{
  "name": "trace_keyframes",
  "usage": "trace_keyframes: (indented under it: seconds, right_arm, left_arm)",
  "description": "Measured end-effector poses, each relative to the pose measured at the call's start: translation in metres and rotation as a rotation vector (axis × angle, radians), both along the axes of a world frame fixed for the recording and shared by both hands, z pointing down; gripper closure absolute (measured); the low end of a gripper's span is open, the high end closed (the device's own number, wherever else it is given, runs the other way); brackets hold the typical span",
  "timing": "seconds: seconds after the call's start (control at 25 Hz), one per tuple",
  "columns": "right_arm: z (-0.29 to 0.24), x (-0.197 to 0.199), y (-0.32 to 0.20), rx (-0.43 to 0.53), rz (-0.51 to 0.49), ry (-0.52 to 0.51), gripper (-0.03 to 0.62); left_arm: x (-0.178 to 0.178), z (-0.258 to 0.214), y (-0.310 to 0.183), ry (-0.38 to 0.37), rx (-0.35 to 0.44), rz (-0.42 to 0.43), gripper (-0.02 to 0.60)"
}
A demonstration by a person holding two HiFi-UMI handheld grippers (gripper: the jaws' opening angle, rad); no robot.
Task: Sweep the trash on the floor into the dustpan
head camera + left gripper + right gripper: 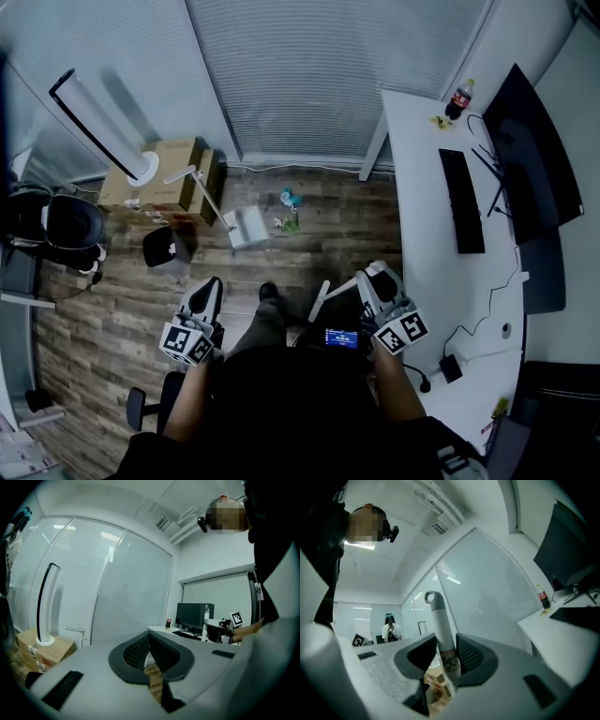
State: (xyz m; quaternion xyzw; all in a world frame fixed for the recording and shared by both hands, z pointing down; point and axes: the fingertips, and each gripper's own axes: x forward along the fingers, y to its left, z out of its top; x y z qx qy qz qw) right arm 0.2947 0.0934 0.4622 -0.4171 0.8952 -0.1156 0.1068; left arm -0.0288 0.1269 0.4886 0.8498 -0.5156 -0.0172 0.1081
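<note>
In the head view a white upright dustpan stands on the wood floor, its long handle leaning up to the left. Bits of trash lie just right of it, near the blinds. My right gripper is shut on a white broom handle. In the right gripper view that handle rises between the pads, with a loop at its top. My left gripper hangs at the person's left side. Its jaws are shut with nothing between them.
A white desk with a keyboard, a monitor and a cola bottle runs along the right. Cardboard boxes, a tower fan, a black bin and a black chair stand at the left.
</note>
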Motion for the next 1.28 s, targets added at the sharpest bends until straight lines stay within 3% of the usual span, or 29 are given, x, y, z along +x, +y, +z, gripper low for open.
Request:
trace_keyframes:
  seconds: [0.44,0.84,1.04,1.28]
  right_arm:
    - [-0.001,-0.019,-0.082,-0.079,0.060,0.043,0.482]
    - [-0.021,-0.066,-0.174,-0.060,0.105,0.114,0.482]
    - [-0.027,-0.088,-0.220,-0.042,0.094,0.148,0.482]
    - [-0.032,-0.101,-0.277,-0.015,0.068,0.137,0.482]
  left_arm:
    - [-0.046,0.016,-0.113,0.049,-0.030,0.016,0.587]
    - [-0.106,0.018,-0.204,0.031,-0.017,0.082,0.586]
    - [-0.131,0.017,-0.237,0.076,-0.007,0.057,0.588]
    - [-0.148,0.013,-0.257,0.077,0.009,0.011,0.587]
